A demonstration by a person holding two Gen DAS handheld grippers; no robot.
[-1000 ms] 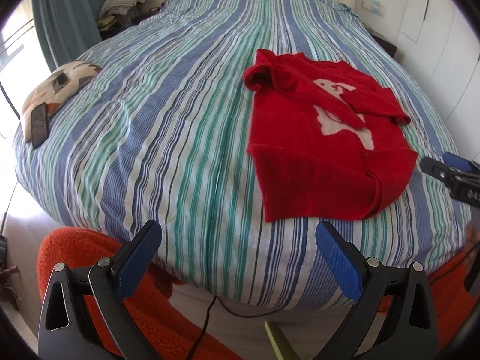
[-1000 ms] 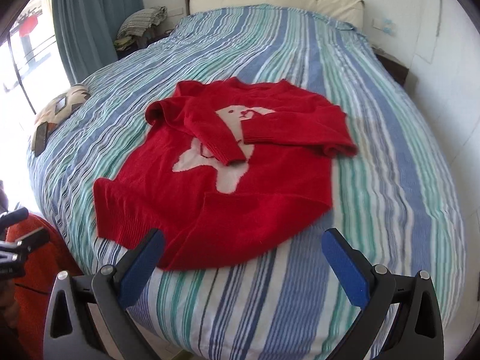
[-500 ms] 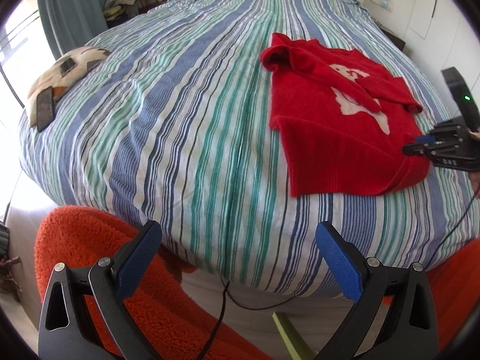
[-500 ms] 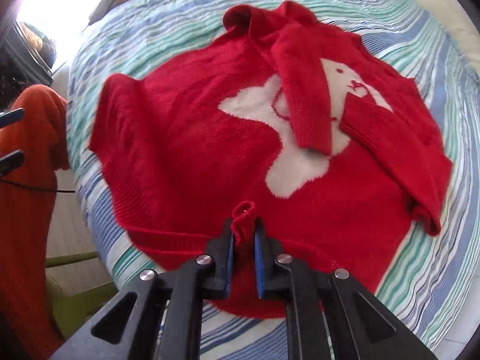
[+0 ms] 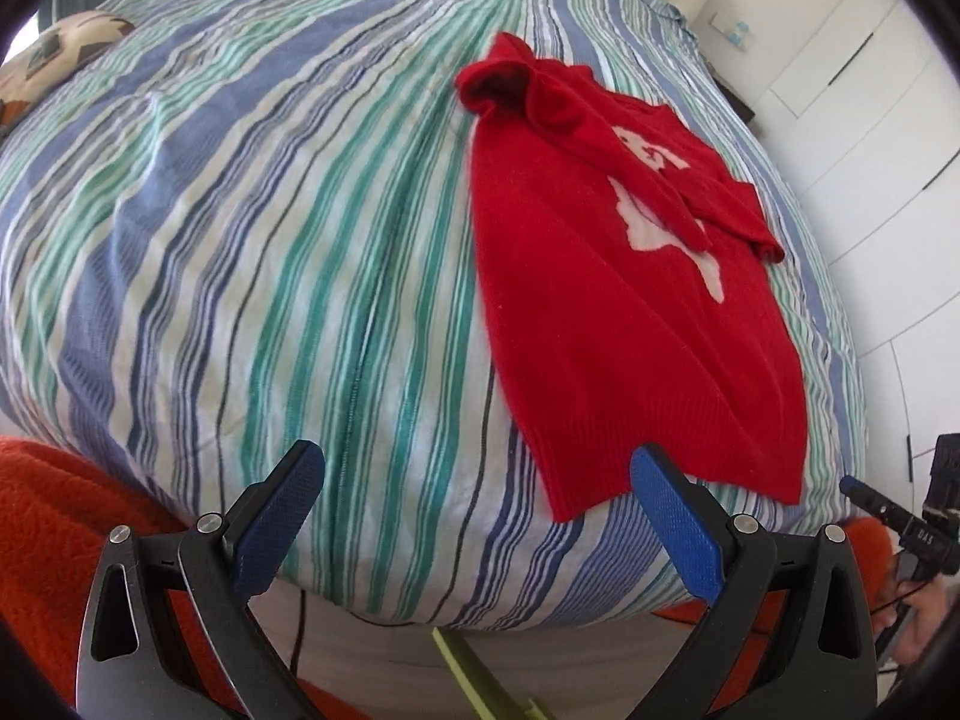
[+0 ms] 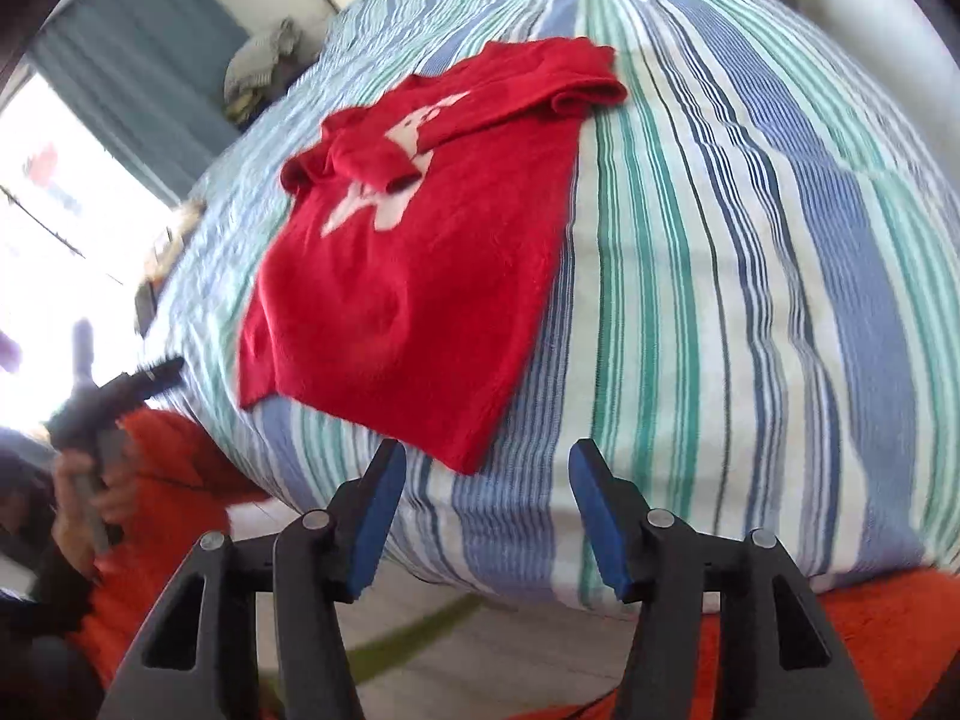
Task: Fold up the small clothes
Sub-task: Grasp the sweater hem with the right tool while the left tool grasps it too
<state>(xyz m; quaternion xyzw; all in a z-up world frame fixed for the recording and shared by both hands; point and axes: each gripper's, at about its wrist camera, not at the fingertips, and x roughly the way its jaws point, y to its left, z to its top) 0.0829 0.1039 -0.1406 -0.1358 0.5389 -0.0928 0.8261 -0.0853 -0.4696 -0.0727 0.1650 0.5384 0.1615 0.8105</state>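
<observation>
A small red sweater (image 5: 606, 300) with a white animal figure lies flat on the striped bed, both sleeves folded across its front. It also shows in the right wrist view (image 6: 414, 264). My left gripper (image 5: 474, 516) is open and empty at the bed's near edge, its right finger just below the sweater's near-left hem corner. My right gripper (image 6: 486, 516) is open and empty, just off the bed edge below the hem's right corner. Each gripper shows at the edge of the other's view.
The striped bedcover (image 5: 252, 252) spreads wide to the left of the sweater. A patterned cushion (image 5: 54, 54) lies at the far left. An orange rug (image 5: 54, 540) covers the floor below the bed. White cupboards (image 5: 888, 120) stand on the right. Curtain (image 6: 138, 60) and window are left.
My right gripper has let go of the sweater's hem, opened and drawn back off the bed. My left gripper has moved closer to the sweater's near-left corner. The sweater lies flatter.
</observation>
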